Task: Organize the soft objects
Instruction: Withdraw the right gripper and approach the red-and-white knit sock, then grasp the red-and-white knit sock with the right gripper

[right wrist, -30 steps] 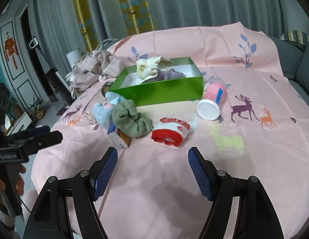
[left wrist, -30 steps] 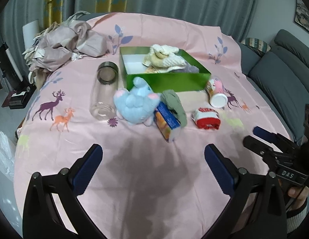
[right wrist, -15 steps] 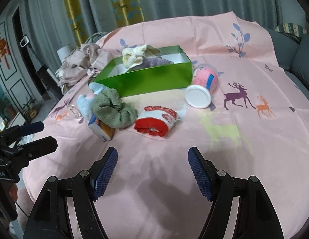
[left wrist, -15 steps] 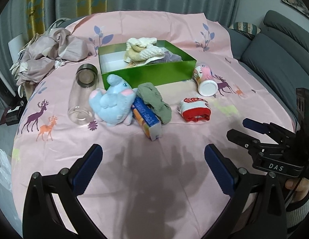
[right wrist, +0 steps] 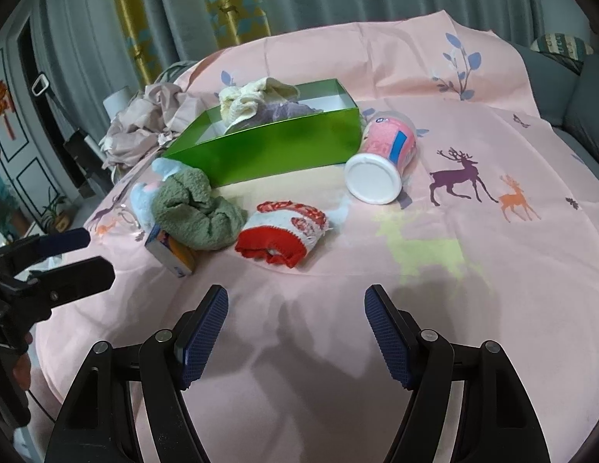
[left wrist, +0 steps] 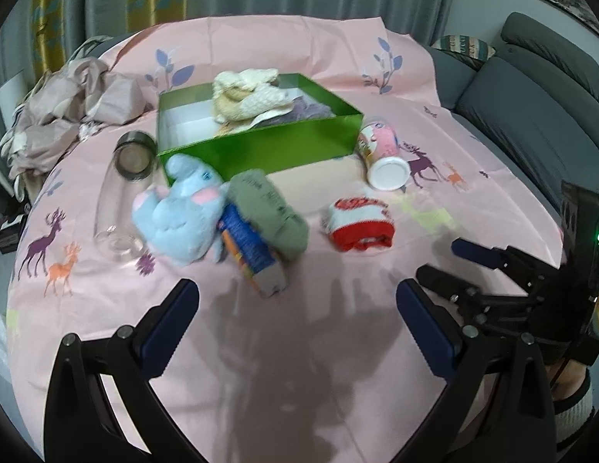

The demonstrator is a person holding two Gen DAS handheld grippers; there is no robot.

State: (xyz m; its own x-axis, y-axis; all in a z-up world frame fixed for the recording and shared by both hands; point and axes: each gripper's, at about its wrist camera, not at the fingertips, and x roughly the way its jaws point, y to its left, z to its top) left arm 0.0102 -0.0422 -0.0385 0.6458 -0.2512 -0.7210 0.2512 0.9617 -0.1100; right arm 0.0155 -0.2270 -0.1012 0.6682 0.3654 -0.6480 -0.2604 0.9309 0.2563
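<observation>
While both tools hover above the pink tablecloth [left wrist: 299, 347], the left gripper [left wrist: 295, 308] and right gripper [right wrist: 295, 316] stand wide apart and empty. Beyond them lie a red-and-white sock [right wrist: 282, 231], a green sock [right wrist: 195, 212] resting on a small carton [left wrist: 253, 250], and a blue plush toy [left wrist: 180, 212]. Farthest, the green box [left wrist: 261, 146] contains cream knitwear [left wrist: 249, 96].
</observation>
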